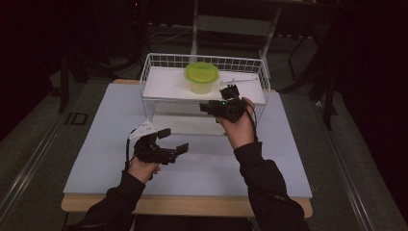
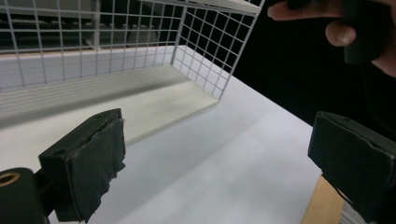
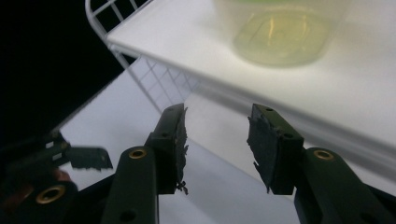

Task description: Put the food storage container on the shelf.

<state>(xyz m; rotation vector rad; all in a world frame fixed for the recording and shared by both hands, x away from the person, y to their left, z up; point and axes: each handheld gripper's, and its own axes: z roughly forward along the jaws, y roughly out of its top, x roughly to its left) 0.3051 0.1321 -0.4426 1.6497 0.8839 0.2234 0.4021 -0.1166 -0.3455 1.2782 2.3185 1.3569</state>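
Nowhere legible writing on green-lidded container (image 1: 202, 77).

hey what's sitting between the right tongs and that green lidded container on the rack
Nothing stands between them. In the right gripper view, the open right tongs face the container across bare white shelf and its front edge.

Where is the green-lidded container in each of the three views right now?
High view: the container stands on the rack's top shelf, upper centre, just beyond the right gripper.
Left gripper view: no container; this camera looks under the shelf at the lower board.
Right gripper view: its translucent base sits at the top edge, right of centre, above the open jaws.
Shared landmark: the white wire rack.
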